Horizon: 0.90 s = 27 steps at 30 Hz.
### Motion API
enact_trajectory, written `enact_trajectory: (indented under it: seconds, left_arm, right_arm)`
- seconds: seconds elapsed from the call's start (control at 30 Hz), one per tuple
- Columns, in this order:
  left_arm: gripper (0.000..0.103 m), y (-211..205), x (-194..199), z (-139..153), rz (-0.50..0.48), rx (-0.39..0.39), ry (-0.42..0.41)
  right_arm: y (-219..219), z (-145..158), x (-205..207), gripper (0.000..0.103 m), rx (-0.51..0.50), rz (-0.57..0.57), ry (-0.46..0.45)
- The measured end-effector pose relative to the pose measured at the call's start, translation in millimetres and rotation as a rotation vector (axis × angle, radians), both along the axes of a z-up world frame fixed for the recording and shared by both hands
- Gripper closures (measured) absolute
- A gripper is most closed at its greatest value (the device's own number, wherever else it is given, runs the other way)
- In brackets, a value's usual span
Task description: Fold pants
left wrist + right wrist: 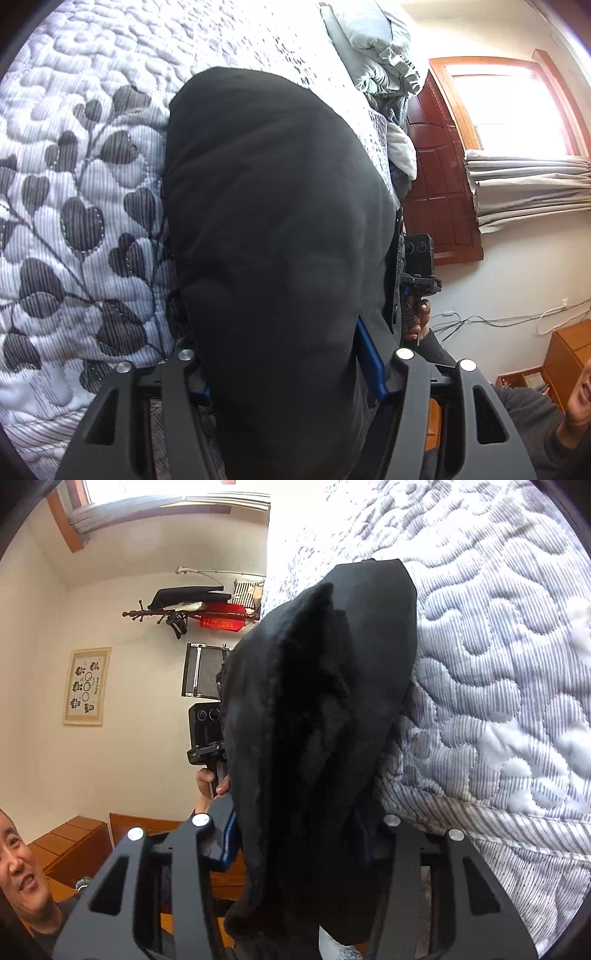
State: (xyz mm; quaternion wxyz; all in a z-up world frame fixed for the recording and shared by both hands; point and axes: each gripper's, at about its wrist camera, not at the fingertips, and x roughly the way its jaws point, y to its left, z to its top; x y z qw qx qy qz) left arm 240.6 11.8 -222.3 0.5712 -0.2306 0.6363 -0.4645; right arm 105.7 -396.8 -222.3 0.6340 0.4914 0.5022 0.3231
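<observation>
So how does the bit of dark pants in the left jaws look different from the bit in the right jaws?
In the left gripper the pants show a smooth, broad dark face lying out over the quilt. In the right gripper the pants are bunched into several fuzzy-edged layers. The left view's quilt has a leaf print; the right view's quilt is plain stripes. Both jaws are closed on the same dark cloth.

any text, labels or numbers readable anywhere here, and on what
None can be read.
Framed poster on the wall: small cartoon figures, rings and a line of writing, too small to read.
Red cloth on the coat rack: light marks, blurred.
Pants, quilt: no text.
</observation>
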Motion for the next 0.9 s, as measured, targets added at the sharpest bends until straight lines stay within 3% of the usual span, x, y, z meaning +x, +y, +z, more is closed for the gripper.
enact_trajectory:
  seconds: [0.2, 0.5, 0.7, 0.9]
  left_arm:
    - [0.055, 4, -6, 12, 0.017, -0.025, -0.022]
    - [0.056, -5, 3, 38, 0.018, -0.039, -0.057]
    - [0.056, -19, 39, 60, 0.033, -0.048, -0.096]
    - [0.056, -31, 94, 55, 0.072, -0.059, -0.088]
  right_arm:
    - [5, 21, 6, 0.064, -0.02, 0.005, -0.035]
    - [6, 58, 29, 0.064, -0.055, 0.019, -0.08]
    - [-4, 87, 80, 0.064, -0.102, 0.034, -0.111]
    - [-28, 93, 148, 0.064, -0.145, 0.025, -0.111]
